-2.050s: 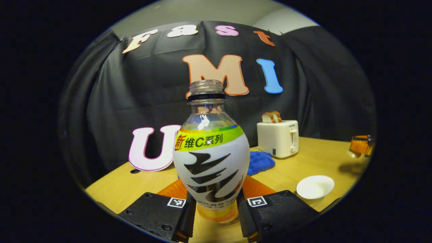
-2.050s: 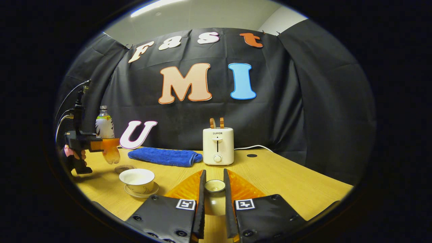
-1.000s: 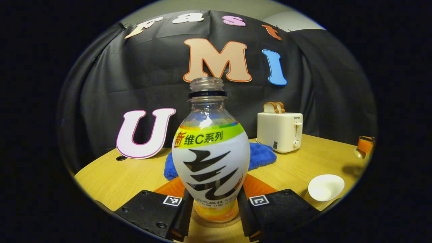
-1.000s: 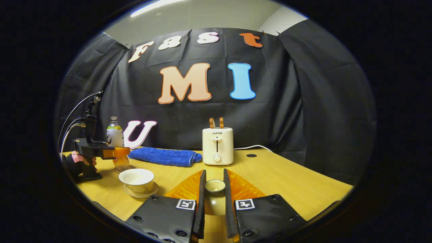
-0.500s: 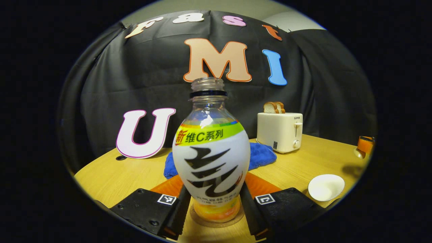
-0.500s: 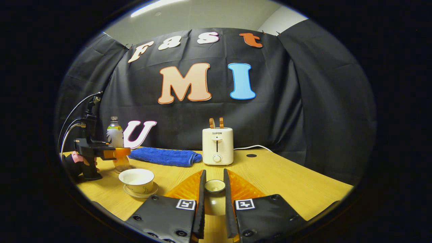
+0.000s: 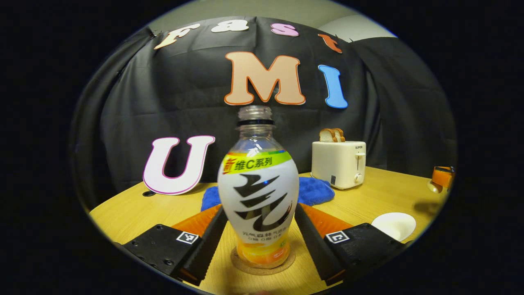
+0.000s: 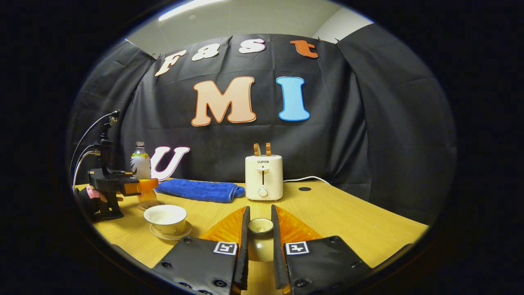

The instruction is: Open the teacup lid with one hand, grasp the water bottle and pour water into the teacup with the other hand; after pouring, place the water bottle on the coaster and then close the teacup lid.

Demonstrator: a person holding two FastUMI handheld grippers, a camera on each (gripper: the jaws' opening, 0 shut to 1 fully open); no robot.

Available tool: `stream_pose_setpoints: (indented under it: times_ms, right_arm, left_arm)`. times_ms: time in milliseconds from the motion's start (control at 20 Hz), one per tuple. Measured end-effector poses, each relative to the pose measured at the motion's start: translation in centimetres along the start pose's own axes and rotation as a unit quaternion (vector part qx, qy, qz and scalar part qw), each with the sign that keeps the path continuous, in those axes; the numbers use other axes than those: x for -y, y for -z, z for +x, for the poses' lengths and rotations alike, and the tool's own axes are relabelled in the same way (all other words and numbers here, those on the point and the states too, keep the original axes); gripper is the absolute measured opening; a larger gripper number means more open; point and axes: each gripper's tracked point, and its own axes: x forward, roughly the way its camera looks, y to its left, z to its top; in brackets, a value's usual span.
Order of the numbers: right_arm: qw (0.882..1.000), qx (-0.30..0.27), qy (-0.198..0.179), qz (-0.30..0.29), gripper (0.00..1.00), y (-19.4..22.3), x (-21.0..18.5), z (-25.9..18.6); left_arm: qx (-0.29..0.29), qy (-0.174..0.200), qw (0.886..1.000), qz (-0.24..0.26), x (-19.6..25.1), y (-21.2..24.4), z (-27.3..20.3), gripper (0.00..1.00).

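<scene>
The bottle [image 7: 258, 200] is being left upright on the coaster [image 7: 263, 265], the left gripper [image 7: 258, 233] fingers spread beside it; the lid [image 8: 260, 226] is being pinched by the right gripper [image 8: 259, 235].

Water bottle [image 7: 258, 196]: upright on the coaster [image 7: 263, 267], between the spread fingers of the left gripper [image 7: 258, 229], which seem clear of it.
Towel [image 8: 200, 190]: on the table [image 8: 348, 221], behind the bottle, left of the toaster [image 8: 264, 177].
Teacup [image 8: 166, 219]: on a saucer [image 8: 170, 234], near the bottle.
Teacup lid [image 8: 260, 226]: between the fingers of the right gripper [image 8: 259, 239], well right of the teacup.
</scene>
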Motion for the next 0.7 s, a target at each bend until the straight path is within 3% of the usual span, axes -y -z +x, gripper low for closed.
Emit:
stream_pose_setpoints:
  times_ms: [400, 700]
  right_arm:
    - [1.000, 0.002, -0.002, 0.000, 0.29, 0.0, -0.3, 0.0]
    - [0.999, -0.001, -0.050, 0.002, 0.30, 0.2, -3.4, 0.5]
  left_arm:
    - [0.024, -0.022, 0.999, -0.008, -0.4, -0.7, -3.5, 0.98]
    - [0.025, -0.067, 0.997, -0.006, -1.9, -0.8, -8.8, 0.97]
